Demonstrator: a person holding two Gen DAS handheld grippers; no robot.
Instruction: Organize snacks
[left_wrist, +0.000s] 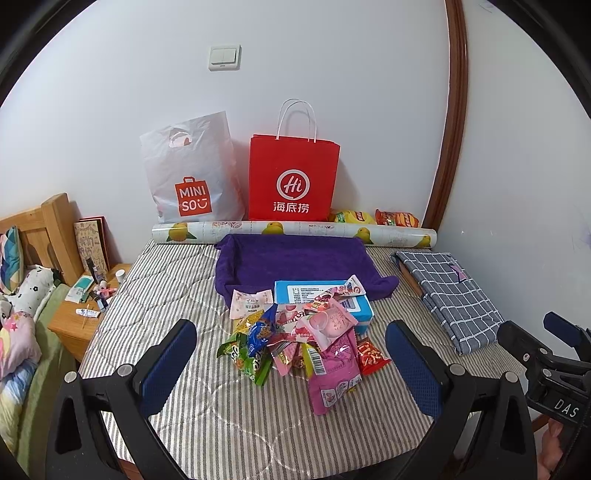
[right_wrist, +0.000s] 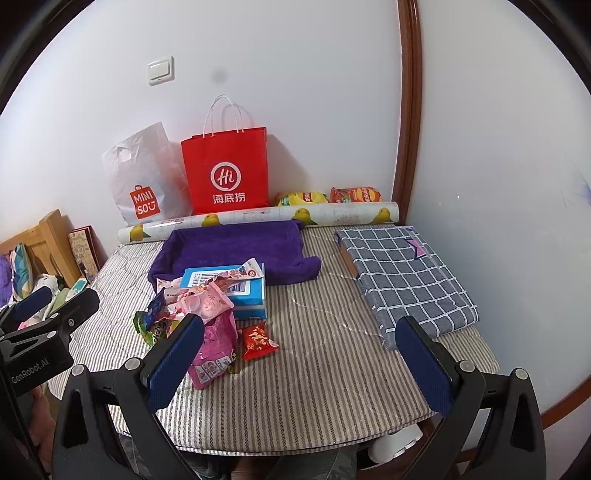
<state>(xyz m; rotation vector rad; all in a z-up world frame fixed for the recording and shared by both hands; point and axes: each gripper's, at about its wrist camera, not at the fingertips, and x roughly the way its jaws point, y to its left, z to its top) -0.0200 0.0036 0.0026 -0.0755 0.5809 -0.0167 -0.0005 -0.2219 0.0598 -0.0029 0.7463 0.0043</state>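
Note:
A heap of small snack packets lies on the striped table, leaning on a blue box; the heap also shows in the right wrist view. A small red packet lies apart at the heap's right. Behind the heap sits a purple cloth tray, also in the right wrist view. My left gripper is open and empty, just in front of the heap. My right gripper is open and empty, to the right of the heap above bare table.
A red paper bag and a white Miniso bag stand against the back wall behind a paper roll. Two chip bags lie at the back right. A folded checked cloth lies at the right. A nightstand stands left.

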